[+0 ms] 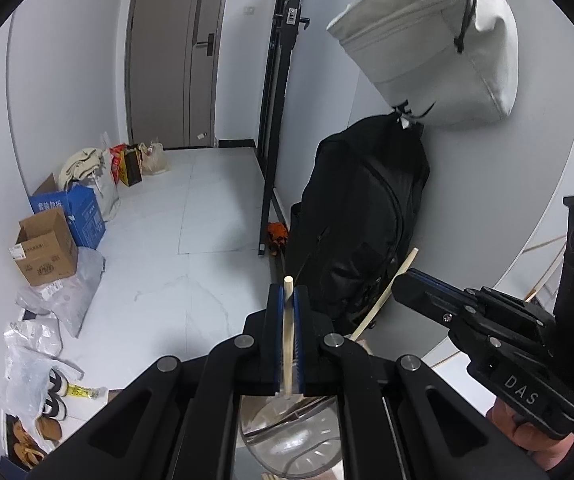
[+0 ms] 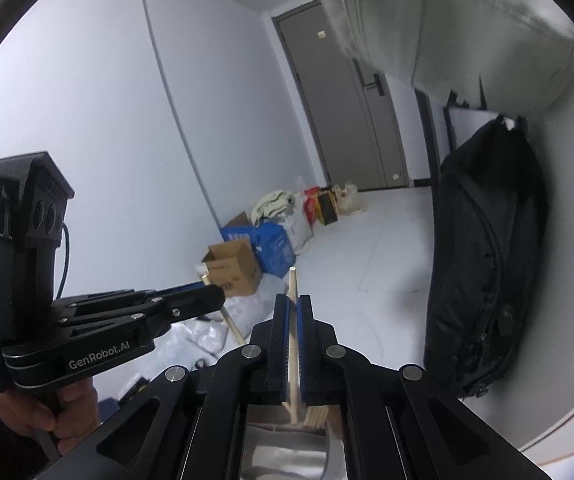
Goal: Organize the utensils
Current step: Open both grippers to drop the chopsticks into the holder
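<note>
Left gripper (image 1: 289,304) fingers clamped on chopstick (image 1: 287,332), held upright. Right gripper (image 2: 293,312) same, second chopstick (image 2: 293,344). Both raised over shiny container (image 1: 291,436) below, likely so sticks drop in vertical; more sticks (image 2: 315,416) visible inside.

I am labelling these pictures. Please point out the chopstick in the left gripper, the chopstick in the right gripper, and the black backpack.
left chopstick (image 1: 288,320): left wrist view, on its shaft between the fingers.
right chopstick (image 2: 293,292): right wrist view, near its upper tip.
black backpack (image 1: 359,224): left wrist view, on its front panel.
</note>
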`<state>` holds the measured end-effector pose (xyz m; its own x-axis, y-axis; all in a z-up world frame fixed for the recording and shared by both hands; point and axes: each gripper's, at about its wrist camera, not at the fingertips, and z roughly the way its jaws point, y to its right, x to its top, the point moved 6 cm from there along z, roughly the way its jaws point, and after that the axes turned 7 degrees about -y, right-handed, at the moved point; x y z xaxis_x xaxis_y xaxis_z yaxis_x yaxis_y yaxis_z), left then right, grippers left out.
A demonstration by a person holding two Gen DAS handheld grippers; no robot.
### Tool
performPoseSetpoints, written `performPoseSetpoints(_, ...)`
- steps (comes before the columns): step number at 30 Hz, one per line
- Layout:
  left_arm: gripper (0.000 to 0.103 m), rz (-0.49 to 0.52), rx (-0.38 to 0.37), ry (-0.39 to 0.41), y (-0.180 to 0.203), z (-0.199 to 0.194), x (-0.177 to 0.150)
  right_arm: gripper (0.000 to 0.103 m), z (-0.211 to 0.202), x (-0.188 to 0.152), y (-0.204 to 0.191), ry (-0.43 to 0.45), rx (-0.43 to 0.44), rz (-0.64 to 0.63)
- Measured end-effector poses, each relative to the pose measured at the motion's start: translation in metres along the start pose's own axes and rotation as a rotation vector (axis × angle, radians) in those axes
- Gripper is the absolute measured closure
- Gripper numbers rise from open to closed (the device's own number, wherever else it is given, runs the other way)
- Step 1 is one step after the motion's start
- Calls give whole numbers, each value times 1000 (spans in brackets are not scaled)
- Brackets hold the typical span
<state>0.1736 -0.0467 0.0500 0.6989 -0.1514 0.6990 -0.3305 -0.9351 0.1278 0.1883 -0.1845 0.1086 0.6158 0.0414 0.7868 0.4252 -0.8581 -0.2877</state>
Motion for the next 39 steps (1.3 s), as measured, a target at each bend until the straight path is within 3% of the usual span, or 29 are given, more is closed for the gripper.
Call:
performPoseSetpoints(7,102,35,-26,-12,4,8,-6,100,18,-15,8,-40,20,17)
performPoseSetpoints(13,102,5,-123,-58,3,19,-10,97,24,-25,16,-68,55,61)
performPoseSetpoints(17,102,16,-97,-89,3,22,-13,95,21,-28,26,-71,59,109)
performPoseSetpoints(22,100,-4,-46,-84,-4,17,-18,78,8,-29,36,-46,40,142)
performPoseSetpoints(26,85,-29,-3,-63,-7,8,-20,66,-4,-30,41,-35,25,160)
performPoseSetpoints(34,80,-50,47,-16,-6,-15,-24,59,-24,-37,30,-22,17,156)
performPoseSetpoints(39,66,-57,58,16,-2,-32,-28,55,-42,-41,15,-13,20,139)
